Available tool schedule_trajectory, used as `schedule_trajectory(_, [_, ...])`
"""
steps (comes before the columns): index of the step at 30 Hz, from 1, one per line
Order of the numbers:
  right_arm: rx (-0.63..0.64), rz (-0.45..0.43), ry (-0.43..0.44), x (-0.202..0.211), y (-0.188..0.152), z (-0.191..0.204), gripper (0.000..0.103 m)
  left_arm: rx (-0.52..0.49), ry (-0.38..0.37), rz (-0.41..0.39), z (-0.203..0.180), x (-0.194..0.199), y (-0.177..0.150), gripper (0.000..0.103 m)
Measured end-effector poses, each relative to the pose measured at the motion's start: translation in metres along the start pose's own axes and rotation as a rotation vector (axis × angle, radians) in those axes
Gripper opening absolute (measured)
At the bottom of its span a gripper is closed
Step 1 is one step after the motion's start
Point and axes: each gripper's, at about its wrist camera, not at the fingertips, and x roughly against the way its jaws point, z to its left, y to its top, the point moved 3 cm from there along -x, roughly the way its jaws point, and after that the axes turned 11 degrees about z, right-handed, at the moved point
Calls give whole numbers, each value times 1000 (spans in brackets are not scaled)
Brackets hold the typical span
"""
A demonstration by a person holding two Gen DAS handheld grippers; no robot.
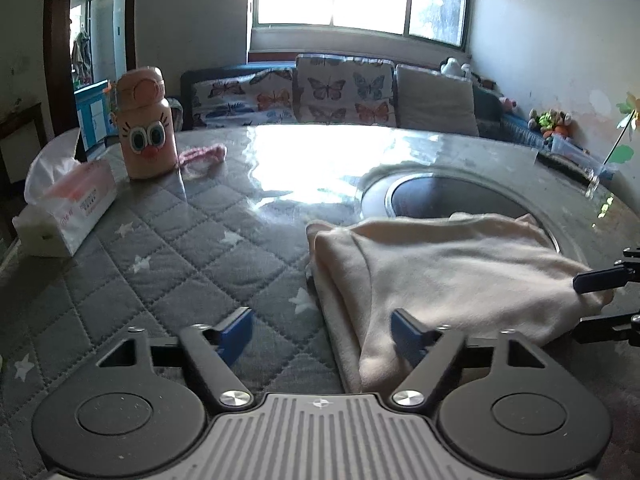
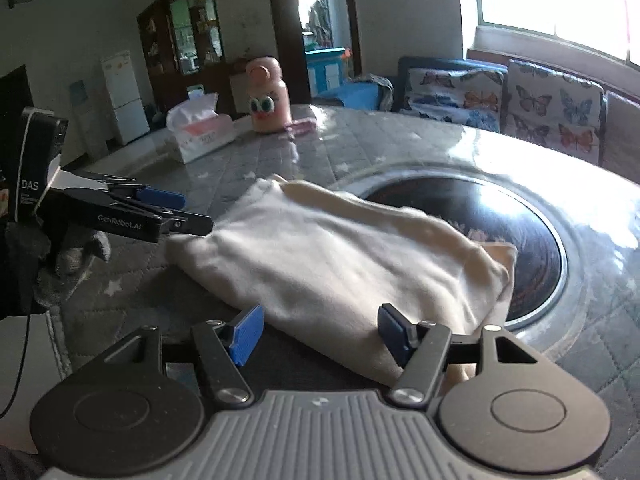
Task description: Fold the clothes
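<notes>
Your left gripper point(image 1: 322, 334) sits wide open and empty, the cream fleece garment point(image 1: 448, 276) folded on the grey quilted star-print table cover point(image 1: 168, 240) at its one o'clock, long axis running toward three. Your right gripper point(image 2: 320, 330) also gapes with nothing held, nearer, the cloth's edge between its blue pads point(image 2: 246, 334). A white tissue box point(image 1: 60, 212) holds tissues at ten o'clock.
</notes>
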Motion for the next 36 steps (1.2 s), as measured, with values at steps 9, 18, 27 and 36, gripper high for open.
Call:
schedule_trajectory(9, [24,4,25,-8,2,11,65,5,-6,-40,-1,9,4,103])
schedule_trajectory(18, [-80,25,-32,-2,-11,-19,69,4,-42,-33,-8,3,10,103])
schedule_trajectory(27, [-101,-6,-16,-7,6,-30,79,-8,-54,-35,-17,-1,17,103])
schedule_trajectory(36, [-130,6,3,-15,13,-40,79,-2,-35,-10,-16,-9,17,103])
